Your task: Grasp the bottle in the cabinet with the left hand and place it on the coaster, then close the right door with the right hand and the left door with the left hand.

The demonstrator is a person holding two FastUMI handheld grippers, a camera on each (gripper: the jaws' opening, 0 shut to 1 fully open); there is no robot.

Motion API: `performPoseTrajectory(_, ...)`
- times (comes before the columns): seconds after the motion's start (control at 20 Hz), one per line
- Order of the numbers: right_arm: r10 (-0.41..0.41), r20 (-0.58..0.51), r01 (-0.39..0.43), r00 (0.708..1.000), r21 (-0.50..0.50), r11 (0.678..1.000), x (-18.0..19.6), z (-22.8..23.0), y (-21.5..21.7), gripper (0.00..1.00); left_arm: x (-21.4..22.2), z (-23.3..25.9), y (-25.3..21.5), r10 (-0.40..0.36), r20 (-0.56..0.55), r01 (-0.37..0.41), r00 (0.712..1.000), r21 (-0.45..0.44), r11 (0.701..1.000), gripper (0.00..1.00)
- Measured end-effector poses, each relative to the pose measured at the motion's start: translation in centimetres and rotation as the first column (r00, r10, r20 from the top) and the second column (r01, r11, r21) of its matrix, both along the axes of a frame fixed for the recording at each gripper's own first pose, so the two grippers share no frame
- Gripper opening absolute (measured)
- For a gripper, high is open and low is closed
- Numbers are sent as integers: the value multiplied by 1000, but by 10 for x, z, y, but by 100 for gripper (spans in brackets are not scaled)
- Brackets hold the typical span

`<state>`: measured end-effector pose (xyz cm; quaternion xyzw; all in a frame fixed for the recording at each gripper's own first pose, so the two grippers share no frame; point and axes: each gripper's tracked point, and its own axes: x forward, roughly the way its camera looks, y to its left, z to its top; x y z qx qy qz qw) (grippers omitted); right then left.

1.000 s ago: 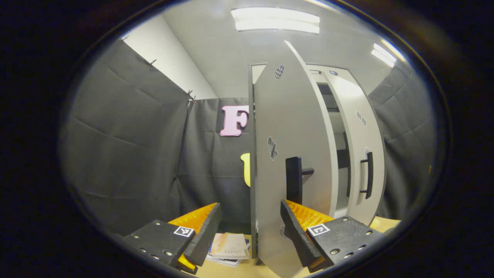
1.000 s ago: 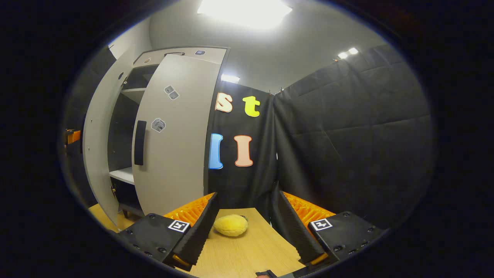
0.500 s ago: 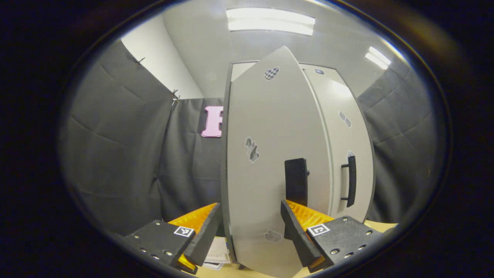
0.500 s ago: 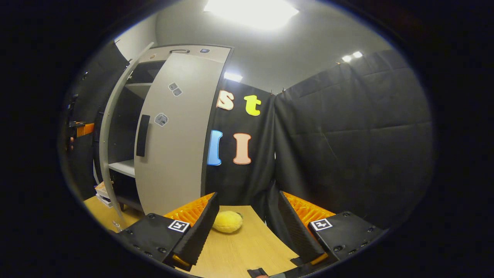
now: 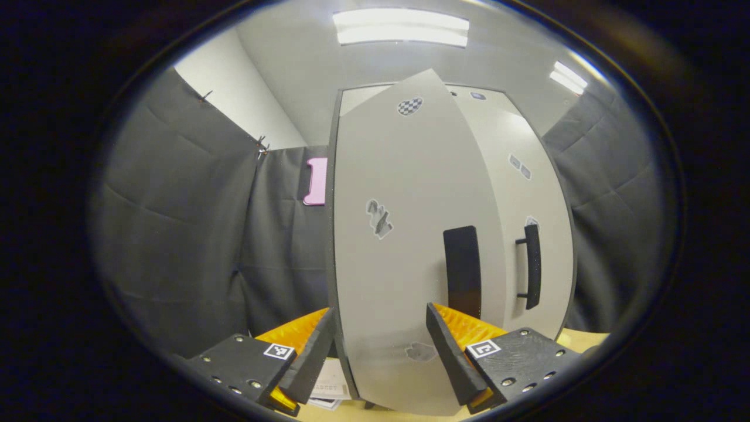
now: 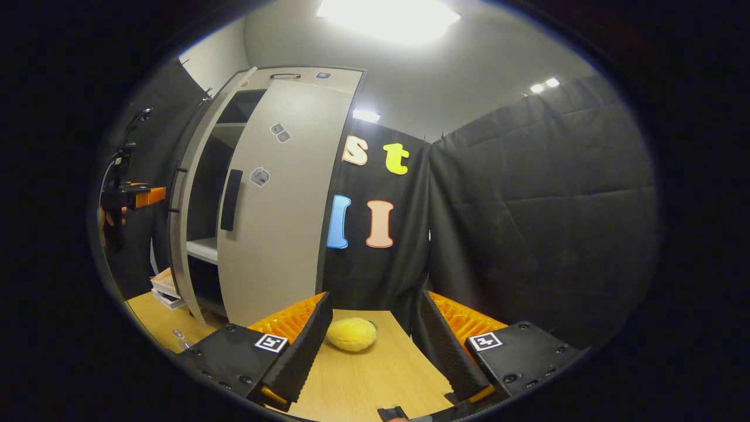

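Observation:
The grey cabinet's left door (image 5: 404, 234) stands close in front of my left gripper (image 5: 379, 312), almost flush with the right door (image 5: 536, 187). Each door has a black handle: the left handle (image 5: 462, 269) and the right handle (image 5: 531, 266). My left gripper is open and empty, its fingers either side of the door's lower part; I cannot tell whether they touch it. In the right gripper view the left door (image 6: 183, 234) is still ajar, with a white shelf (image 6: 202, 250) showing in the gap, and the right door (image 6: 281, 193) is shut. My right gripper (image 6: 375, 328) hangs open over the wooden table (image 6: 375, 381).
A yellow plush (image 6: 351, 334) lies on the table just beyond my right gripper's fingers. A stack of books (image 6: 164, 287) sits on the table left of the cabinet. The left gripper (image 6: 137, 196), held in a hand, shows far off by the left door. Black cloth walls close in all around.
The left door has swung further toward shut, hiding the cabinet's inside and most of the wall behind it in the left gripper view. The right gripper has barely moved.

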<state>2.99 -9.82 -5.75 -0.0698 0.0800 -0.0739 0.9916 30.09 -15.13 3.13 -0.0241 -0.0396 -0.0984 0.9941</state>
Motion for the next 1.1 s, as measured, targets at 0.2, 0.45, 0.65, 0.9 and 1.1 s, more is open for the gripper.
performPoseTrajectory(0.2,64,42,-66,997,43,997,5,7,10,96,-39,5,27,41,-1,-41,999,21,999,97)
performPoseTrajectory(0.45,164,82,-172,983,95,981,7,15,28,92,-104,12,61,105,0,-105,994,66,992,86)
performPoseTrajectory(0.65,208,102,-218,973,111,969,-2,22,42,96,-142,9,81,127,-18,-125,992,74,989,97)
performPoseTrajectory(0.9,214,120,-227,969,110,968,-21,31,58,96,-173,-3,114,143,-42,-140,989,66,988,90)
performPoseTrajectory(1.1,207,132,-222,969,105,969,-31,38,72,92,-189,-7,136,134,-45,-130,990,77,988,90)
